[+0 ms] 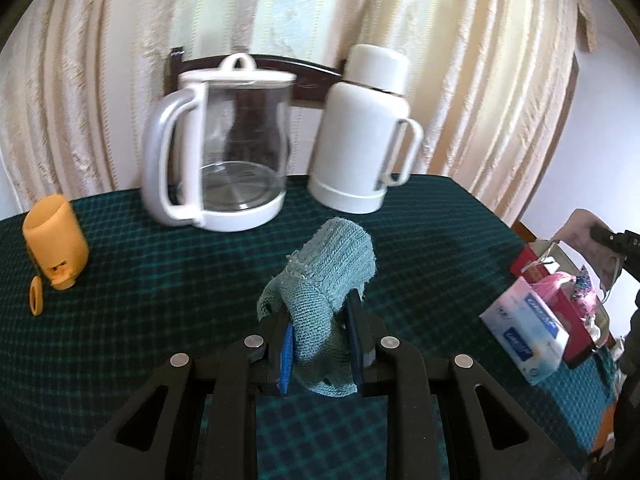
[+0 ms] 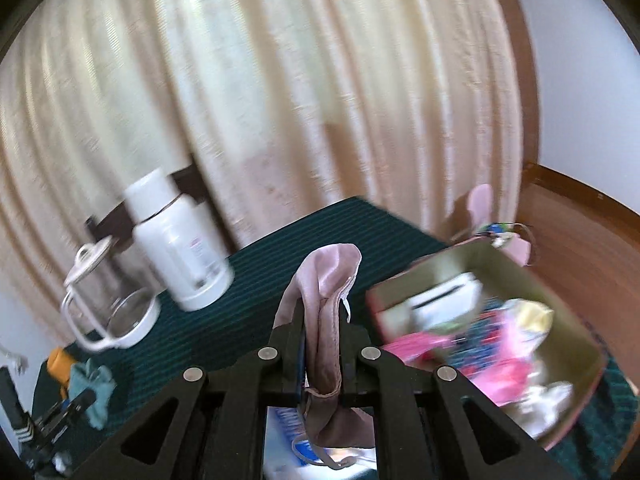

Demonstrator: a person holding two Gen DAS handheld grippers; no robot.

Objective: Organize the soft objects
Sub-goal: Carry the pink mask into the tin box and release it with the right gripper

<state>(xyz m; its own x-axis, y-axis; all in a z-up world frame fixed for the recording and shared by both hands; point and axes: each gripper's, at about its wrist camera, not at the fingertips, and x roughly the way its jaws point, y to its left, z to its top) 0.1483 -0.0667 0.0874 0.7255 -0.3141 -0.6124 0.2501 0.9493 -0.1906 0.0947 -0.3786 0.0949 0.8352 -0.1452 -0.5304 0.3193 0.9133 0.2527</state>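
Note:
My left gripper [image 1: 320,320] is shut on a teal knitted sock [image 1: 324,280] and holds it above the green checked tablecloth [image 1: 160,300]. My right gripper [image 2: 322,328] is shut on a dusty pink cloth [image 2: 328,300] and holds it just left of an open box [image 2: 520,276] filled with several pink, yellow and white soft items. The left gripper with the teal sock [image 2: 90,384] also shows at the lower left of the right wrist view. The right gripper with the pink cloth [image 1: 584,236] shows at the right edge of the left wrist view.
A glass kettle [image 1: 216,148] and a white thermos [image 1: 360,136] stand at the back of the table. An orange bottle [image 1: 56,240] lies at the left with its cap [image 1: 36,295] beside it. A tissue pack [image 1: 528,332] leans on the box. Curtains hang behind.

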